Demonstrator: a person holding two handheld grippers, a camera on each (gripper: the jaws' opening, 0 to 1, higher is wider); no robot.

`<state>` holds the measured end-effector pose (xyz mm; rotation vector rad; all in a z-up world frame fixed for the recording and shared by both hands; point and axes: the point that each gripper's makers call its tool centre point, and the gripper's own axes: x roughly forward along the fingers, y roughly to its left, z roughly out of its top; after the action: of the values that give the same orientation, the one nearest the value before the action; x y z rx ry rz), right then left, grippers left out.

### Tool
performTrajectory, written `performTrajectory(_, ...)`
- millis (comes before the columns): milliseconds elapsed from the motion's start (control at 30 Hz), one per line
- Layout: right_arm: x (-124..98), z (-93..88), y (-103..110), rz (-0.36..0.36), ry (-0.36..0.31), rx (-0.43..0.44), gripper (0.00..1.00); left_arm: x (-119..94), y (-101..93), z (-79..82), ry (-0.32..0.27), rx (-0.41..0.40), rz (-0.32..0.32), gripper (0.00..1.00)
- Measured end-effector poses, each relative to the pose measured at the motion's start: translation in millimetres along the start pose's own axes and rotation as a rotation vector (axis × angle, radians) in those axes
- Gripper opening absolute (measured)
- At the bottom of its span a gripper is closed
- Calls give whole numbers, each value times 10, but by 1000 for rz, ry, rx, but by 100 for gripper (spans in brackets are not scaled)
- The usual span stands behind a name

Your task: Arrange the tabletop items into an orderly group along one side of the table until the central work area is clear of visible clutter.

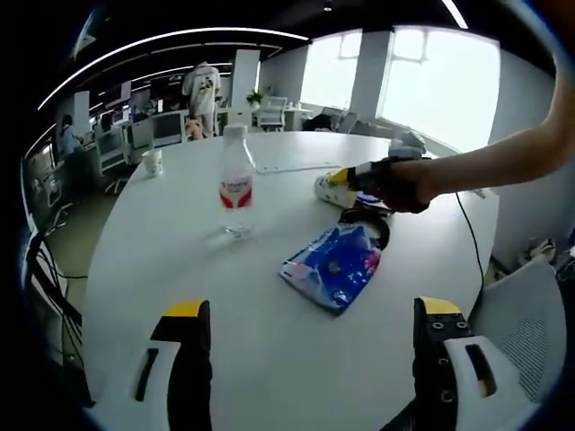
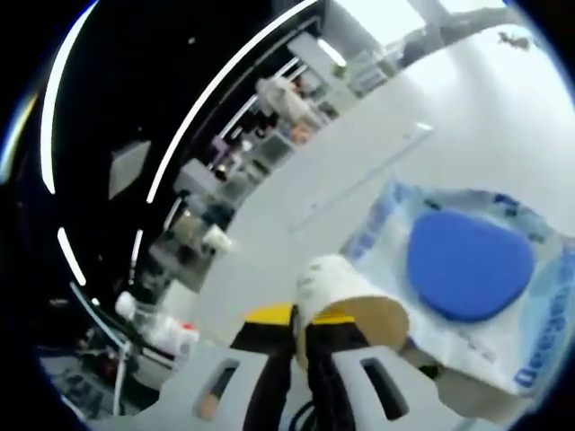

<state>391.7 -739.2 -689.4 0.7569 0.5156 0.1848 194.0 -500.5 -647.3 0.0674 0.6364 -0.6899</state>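
Office space with ceiling light strips and bright windows surrounds a large round white desk [image 1: 269, 359]. In the left gripper view, a clear water bottle [image 1: 236, 182] with a red-and-white label, its writing too small to read, stands upright near the desk's middle, well ahead of the left hand-held gripper [image 1: 314, 350], whose yellow-tipped jaws stand wide apart with nothing between them. A blue-and-white plastic packet [image 1: 334, 264] lies flat, ahead and to the right of those jaws. A white paper cup [image 1: 154, 162] stands far off near the desk's left edge.

The right hand-held gripper [image 1: 346, 180] reaches in from the right, held by a person's hand [image 1: 404, 184]. In the right gripper view, its jaws [image 2: 301, 337] are clamped on the rim of a tipped paper cup [image 2: 346, 301]. Just beside it lies a pale blue wipes pack [image 2: 467, 269] with a dark blue oval lid; its printing is cut off and unreadable.
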Motion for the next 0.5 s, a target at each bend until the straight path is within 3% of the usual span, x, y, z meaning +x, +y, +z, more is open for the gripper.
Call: performTrajectory(500, -56, 60, 67, 17, -5, -43, 0, 27, -15, 30, -5, 2, -6, 93)
